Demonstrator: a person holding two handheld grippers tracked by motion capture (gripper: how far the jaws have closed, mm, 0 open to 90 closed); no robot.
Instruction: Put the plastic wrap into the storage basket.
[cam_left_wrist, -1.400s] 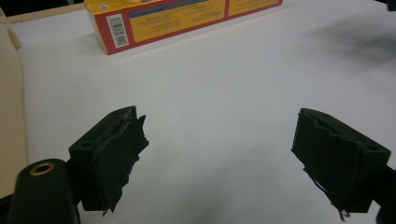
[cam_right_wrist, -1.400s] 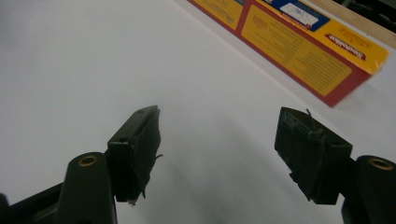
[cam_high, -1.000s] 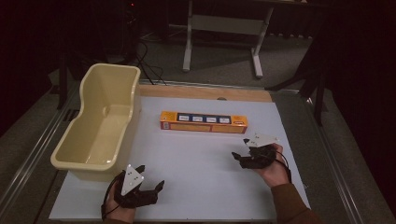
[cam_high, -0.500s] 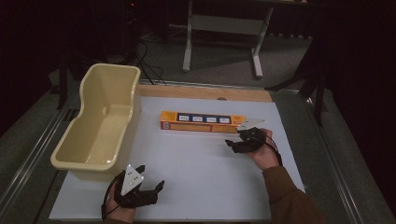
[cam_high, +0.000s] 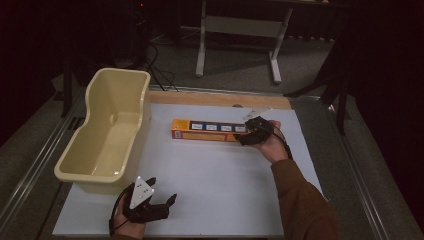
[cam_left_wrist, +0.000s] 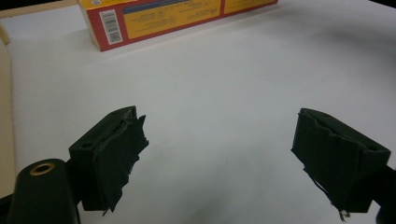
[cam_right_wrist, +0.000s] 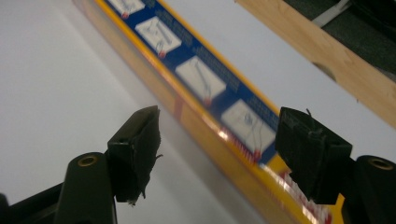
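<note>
The box (cam_high: 209, 130), a long orange carton with a blue strip of small pictures along its top, lies flat on the white tabletop (cam_high: 220, 185), lengthwise across it, just right of the tub (cam_high: 107, 132) and near the wooden back edge (cam_high: 220, 98).

The right tool (cam_high: 246, 137) sits at the box's right end. In the right gripper view its two black jaws stand apart on either side of the carton (cam_right_wrist: 210, 121), one over the tabletop on the near side, the other over the far edge of the lid; the pads do not press on it. The jaws have just been opening a little, with the box between them.

The left tool (cam_high: 160, 201) rests low at the front of the tabletop, well apart from the box, just before the tub's near end. In the left gripper view its jaws are spread wide with bare white surface between them, and the box's barcode end (cam_left_wrist: 112, 28) shows far ahead.
</note>
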